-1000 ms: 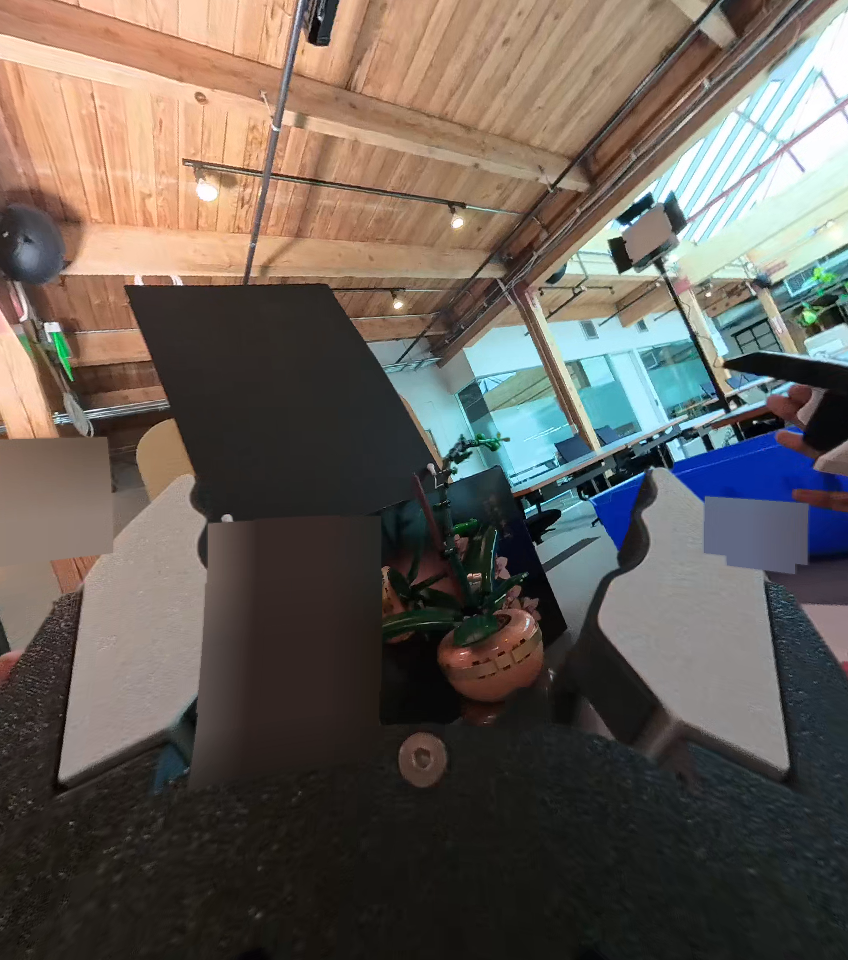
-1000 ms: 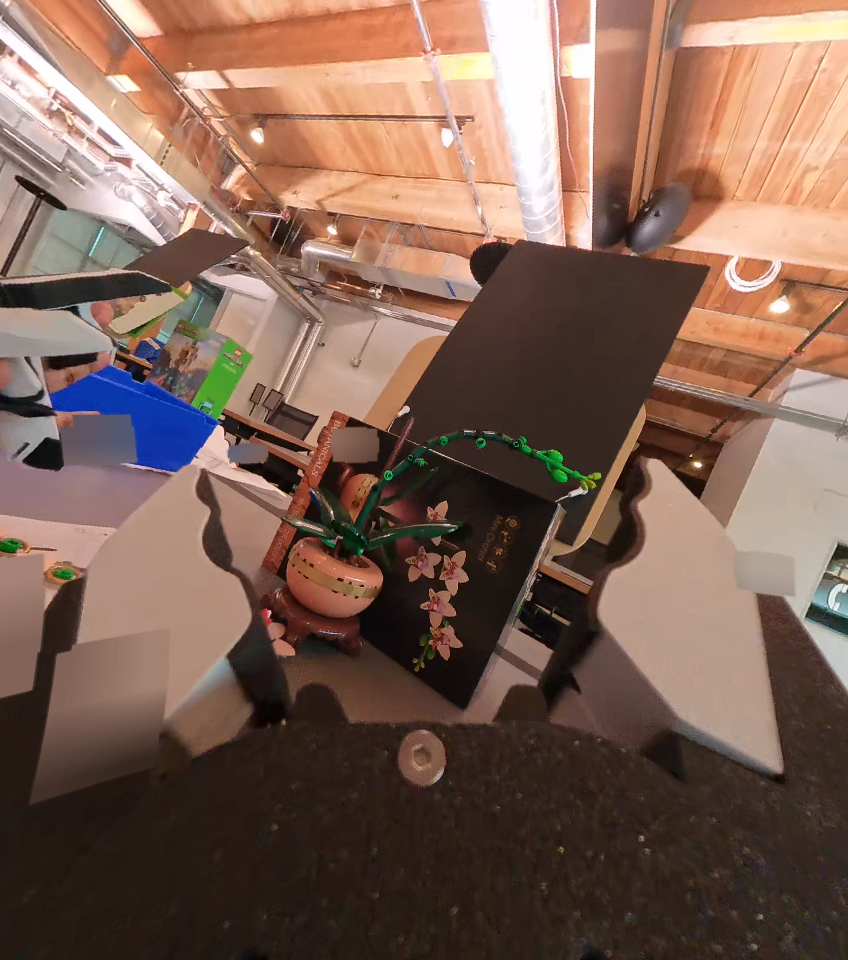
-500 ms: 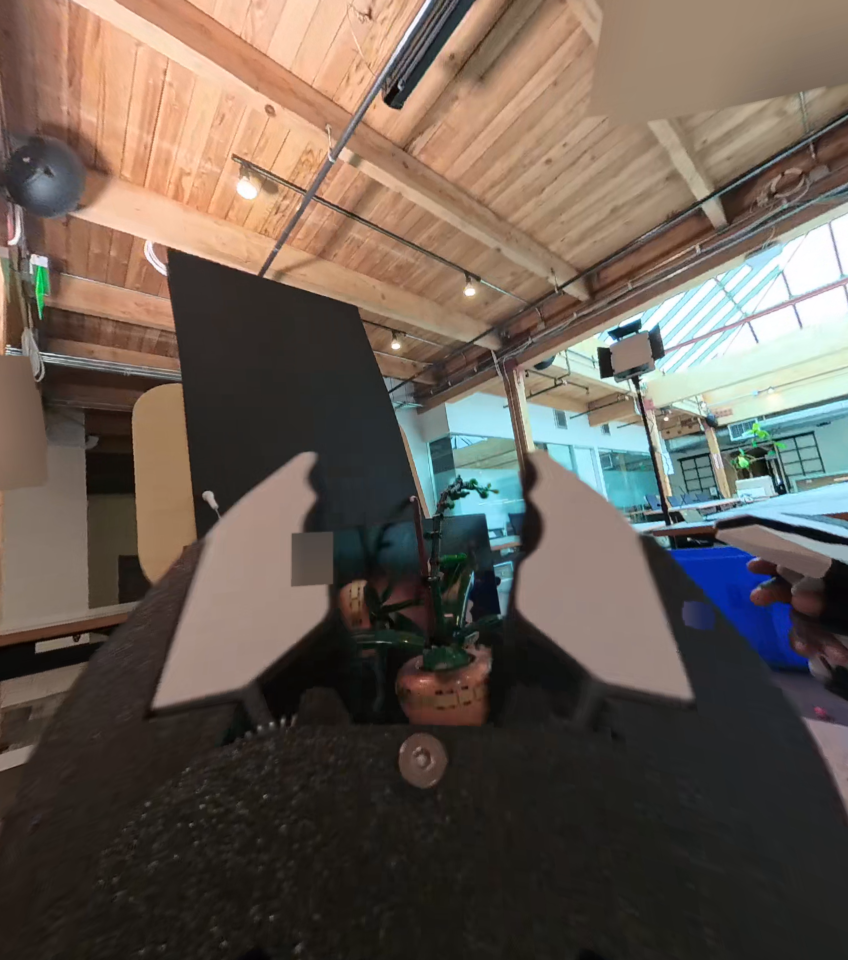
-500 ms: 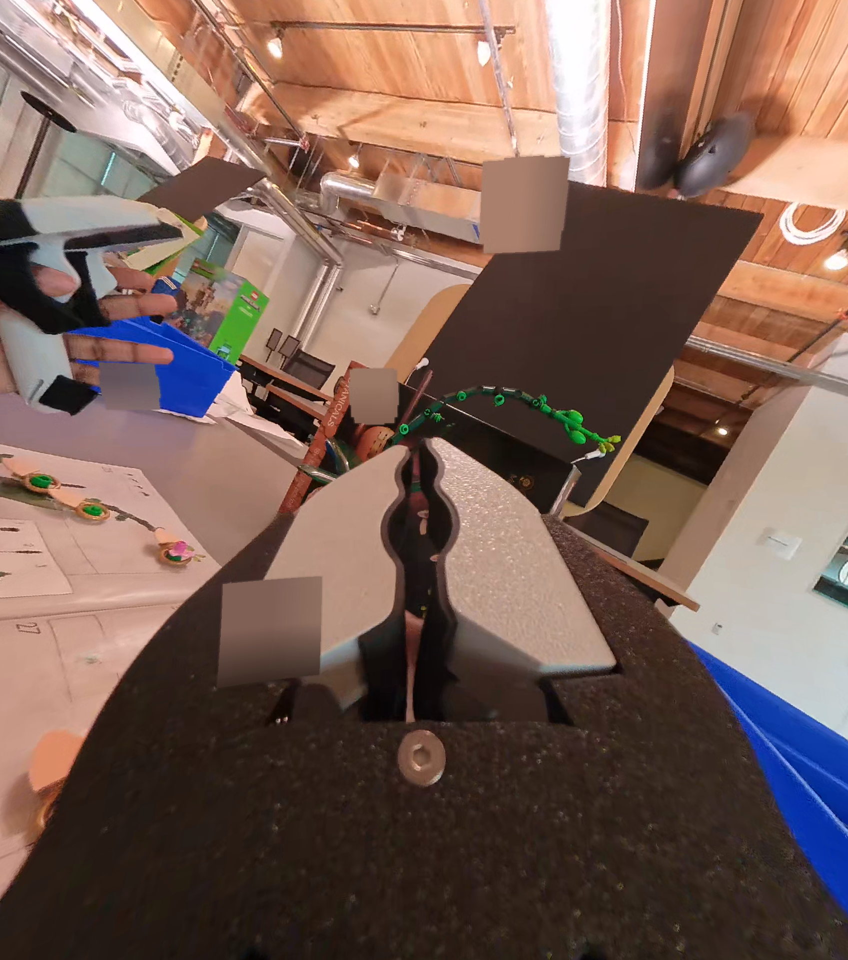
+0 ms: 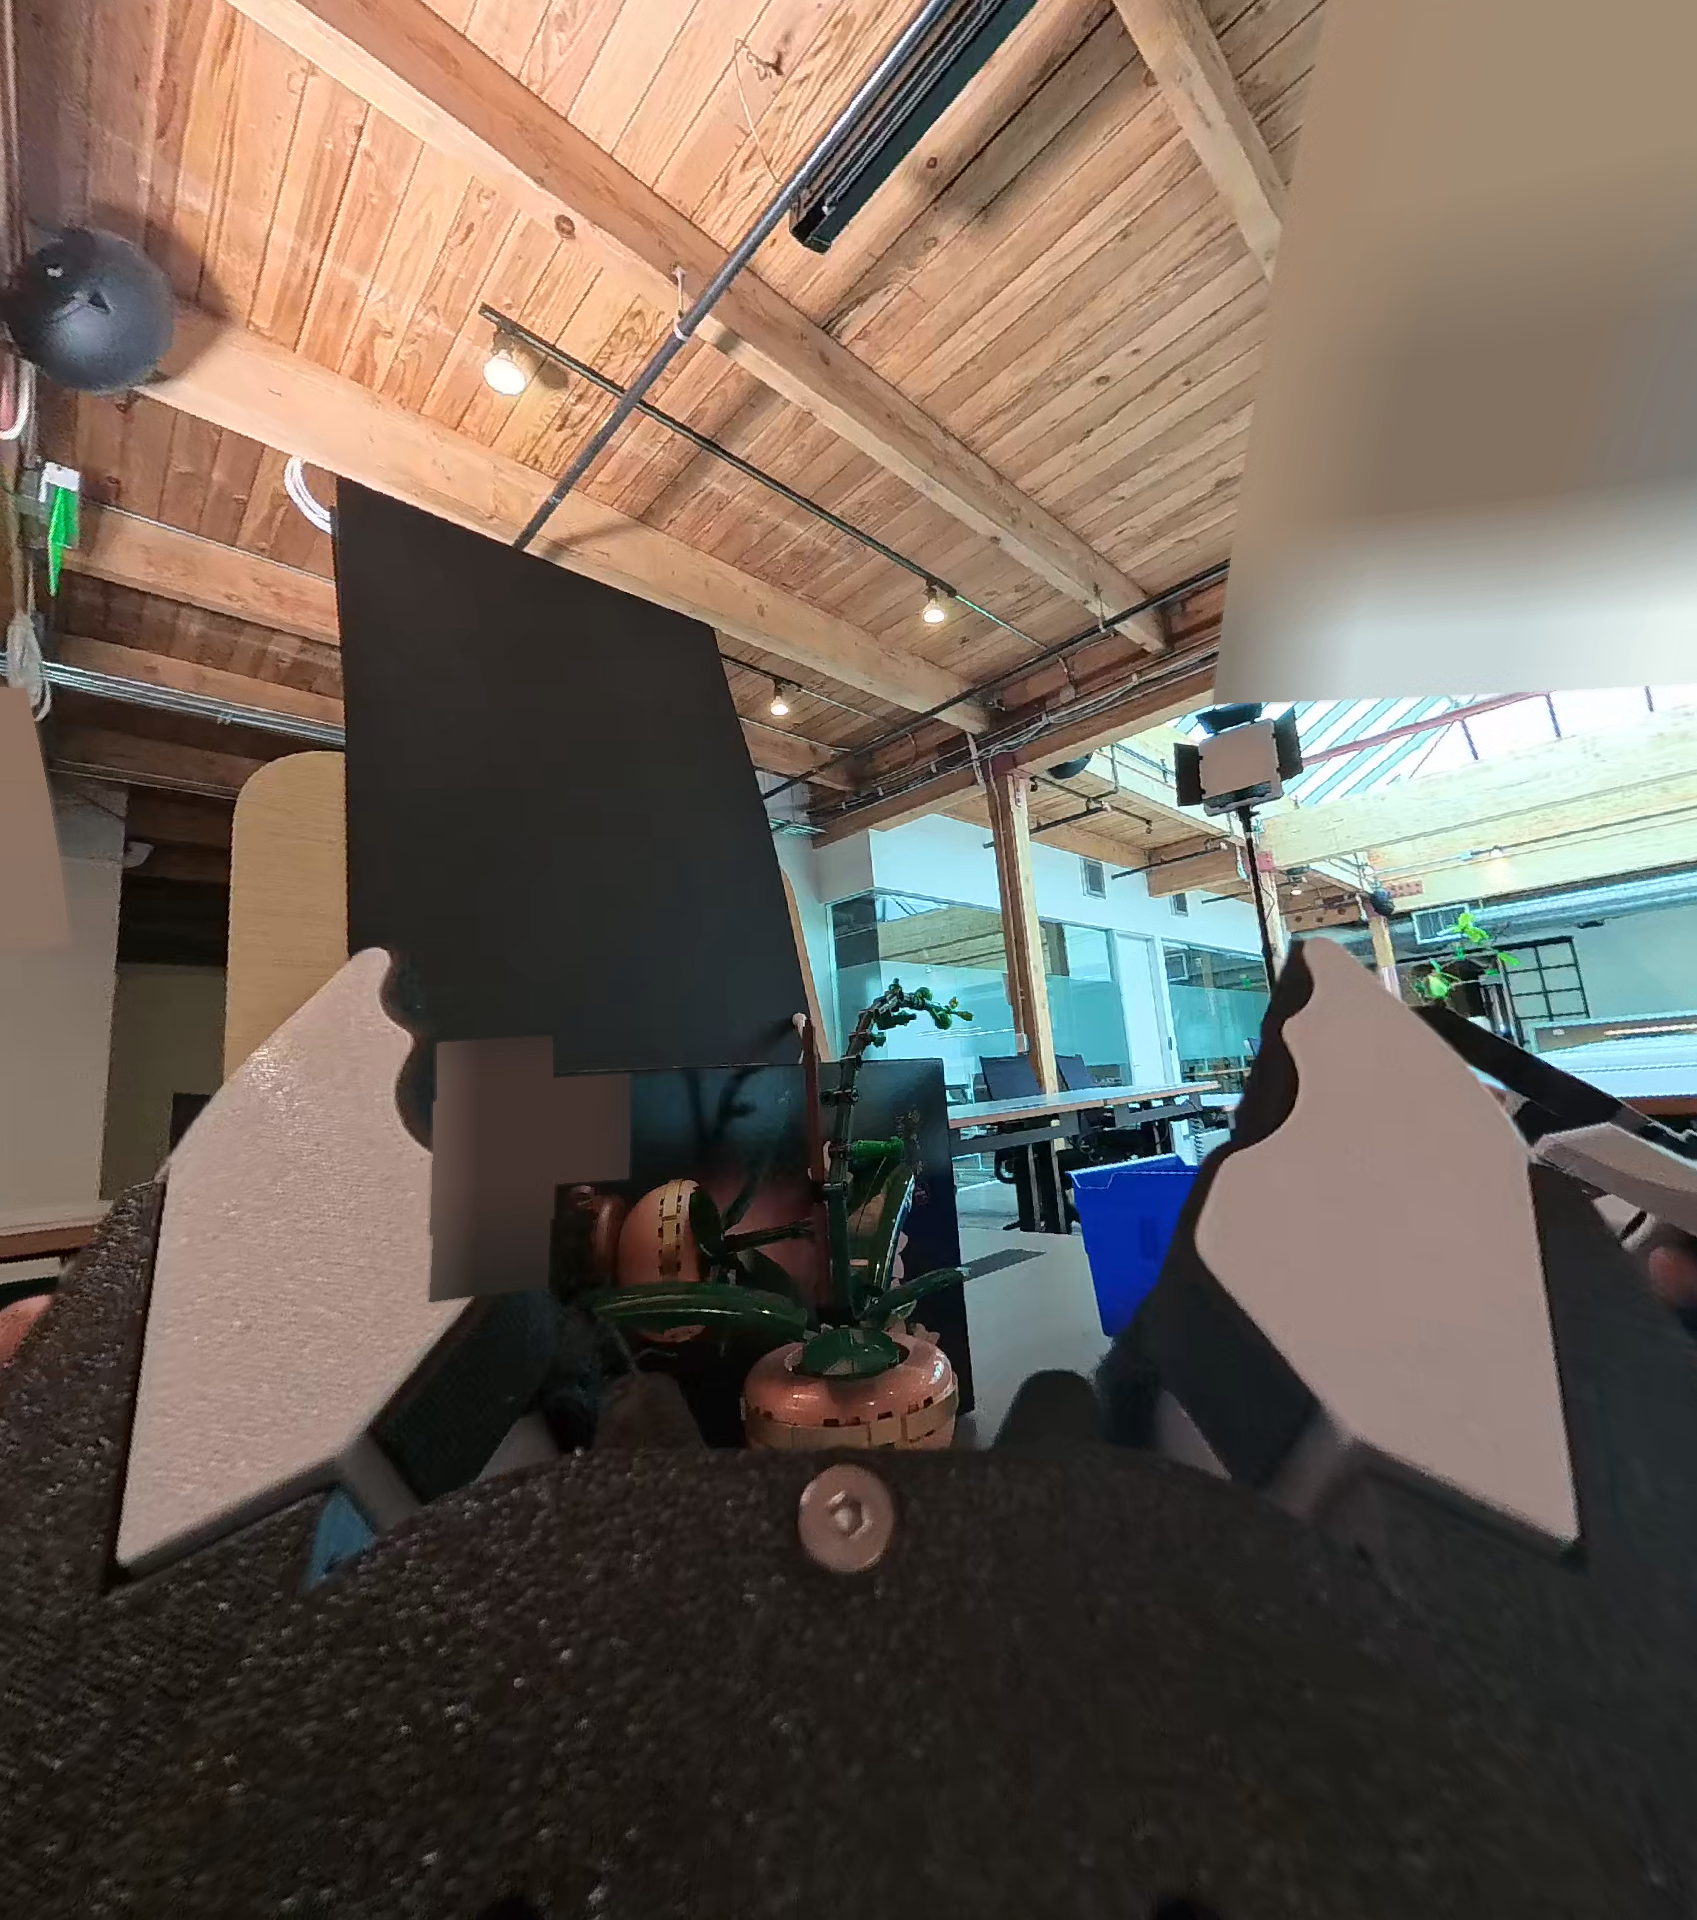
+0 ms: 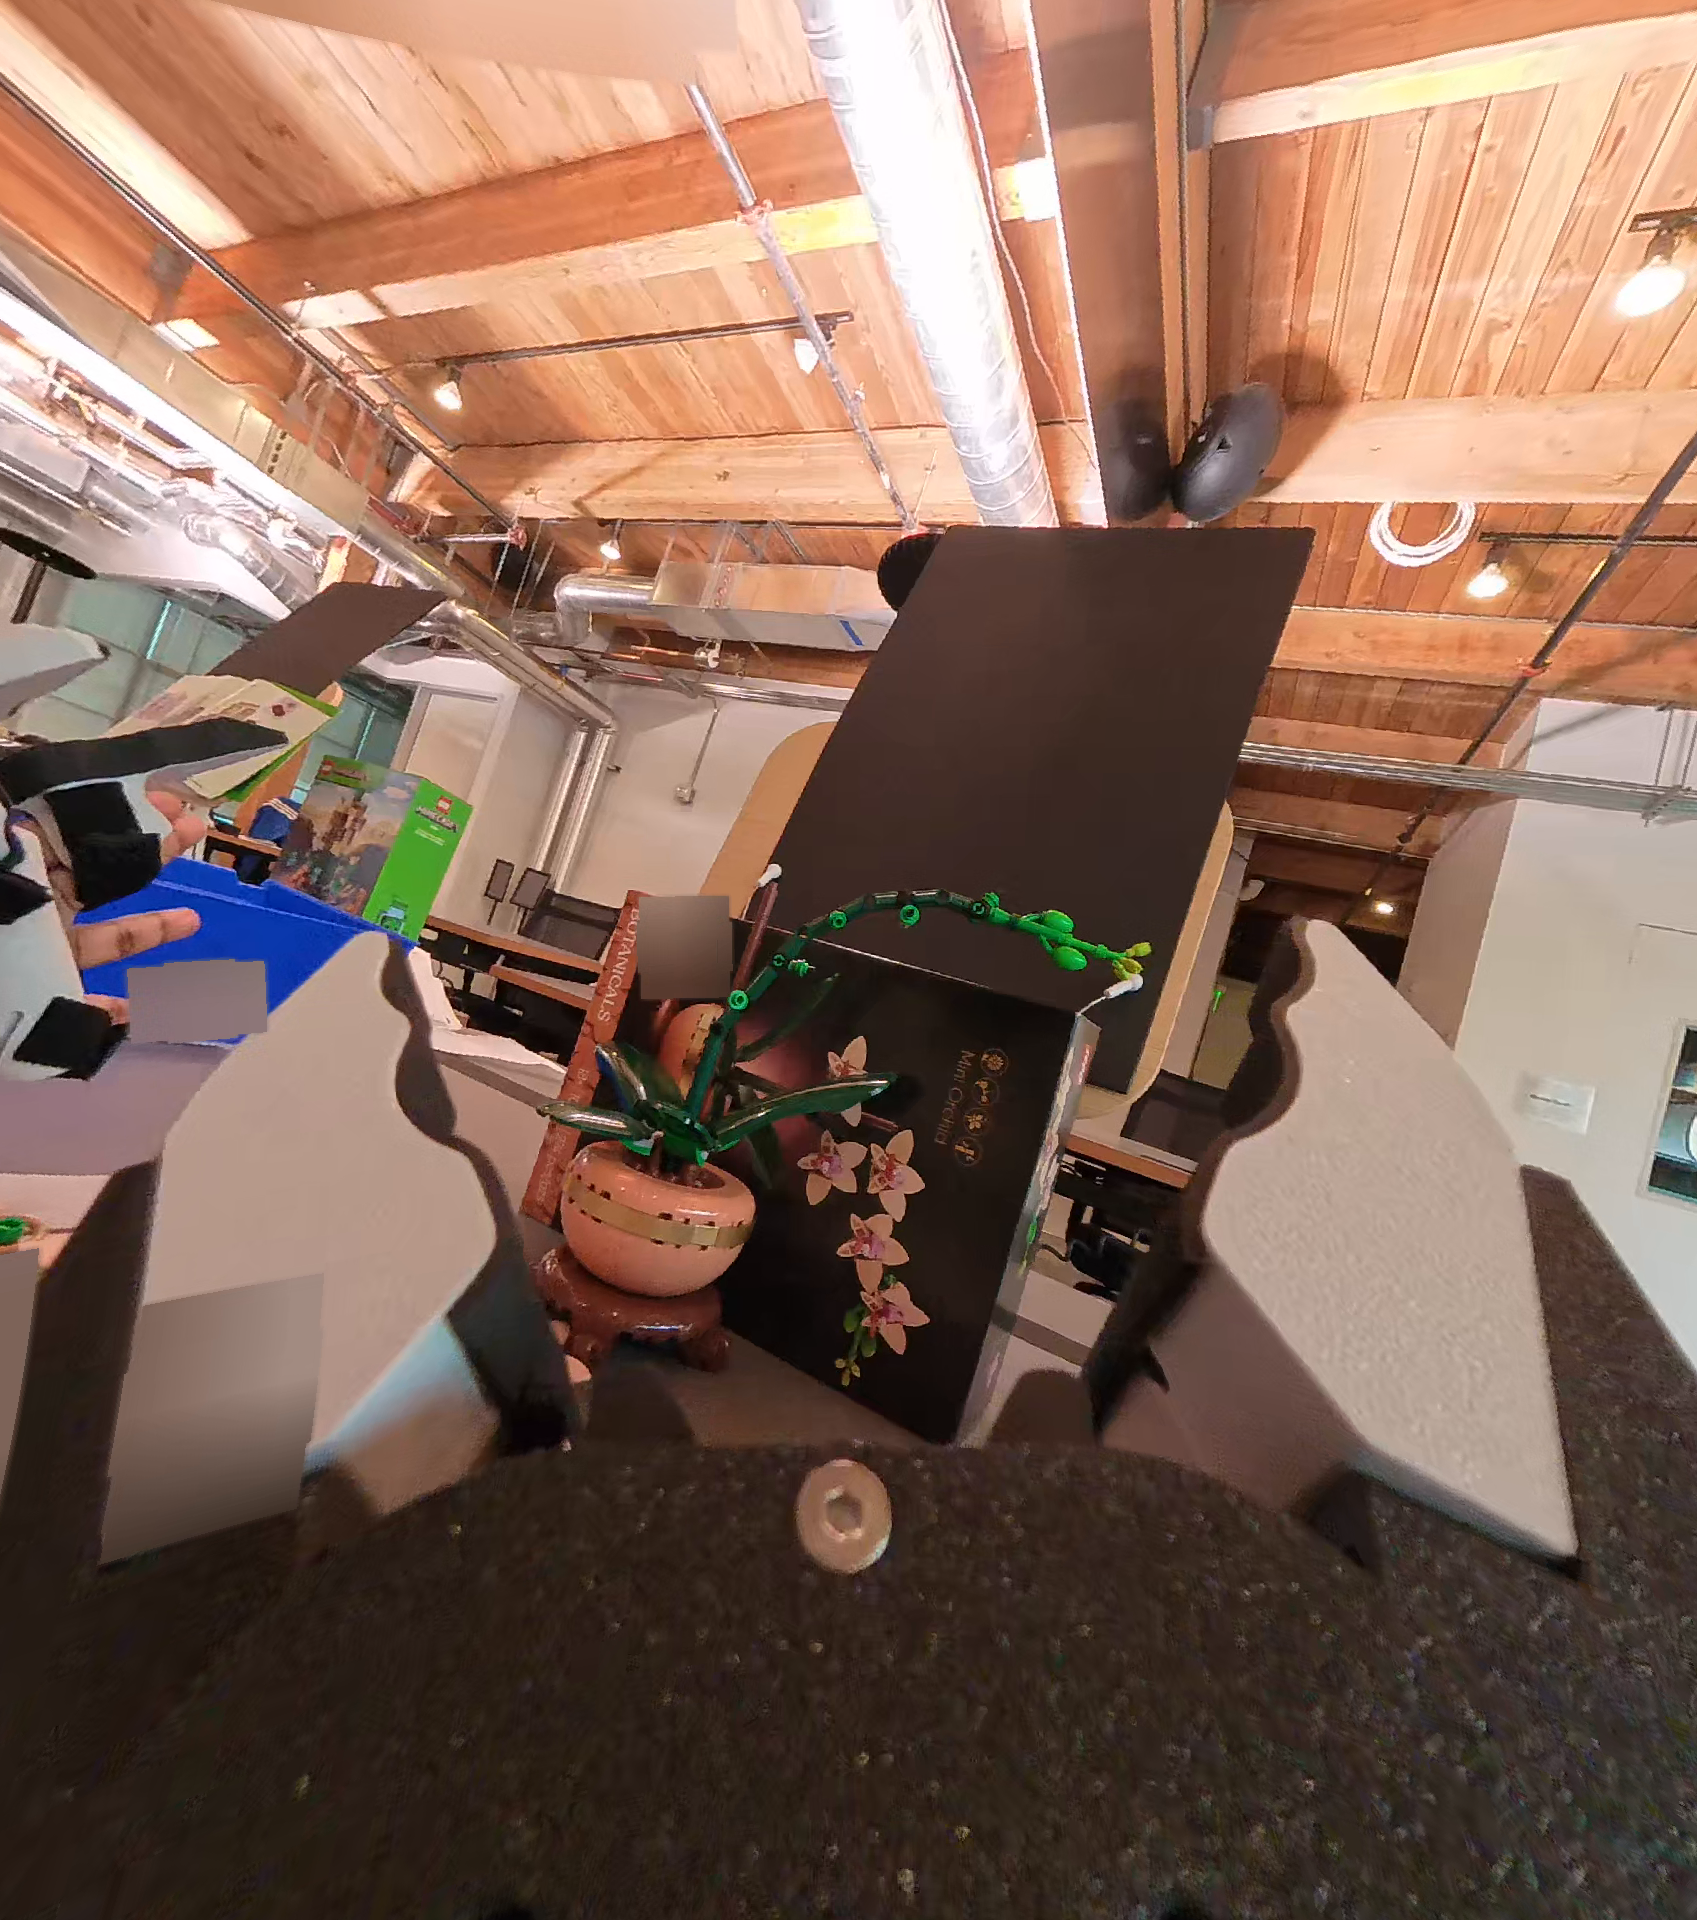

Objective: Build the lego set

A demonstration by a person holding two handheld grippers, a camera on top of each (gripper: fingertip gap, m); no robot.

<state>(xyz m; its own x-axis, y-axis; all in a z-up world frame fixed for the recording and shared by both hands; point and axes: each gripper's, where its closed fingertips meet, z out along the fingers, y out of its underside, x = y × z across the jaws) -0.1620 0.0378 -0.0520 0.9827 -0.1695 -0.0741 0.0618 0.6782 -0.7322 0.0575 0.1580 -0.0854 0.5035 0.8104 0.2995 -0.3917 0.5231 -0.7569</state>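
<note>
Both tools are wide open and hold nothing. The left gripper (image 5: 844,997) and the right gripper (image 6: 839,987) both point at the toy plant (image 6: 662,1195), which stands on the table (image 6: 802,1387) just before its dark box (image 6: 927,1195), well apart from the fingers.

Toy orchid (image 6: 688,1132) — a brick-built plant standing upright at about 12 o'clock ahead of both grippers, touched by neither. Its pot (image 6: 657,1218) is round, salmon-pink with a tan band, and sits on a dark brown stand (image 6: 638,1317). Dark green strap leaves spread from the pot mouth; a dark green stem (image 6: 885,906) rises and arches toward 2 o'clock, ending in bright green buds (image 6: 1062,940). Just behind it stands the box (image 6: 937,1195) — black, printed with pale orchid blooms, upright and angled. In the left wrist view the pot (image 5: 849,1390) appears low between the wide-open fingers.
</note>
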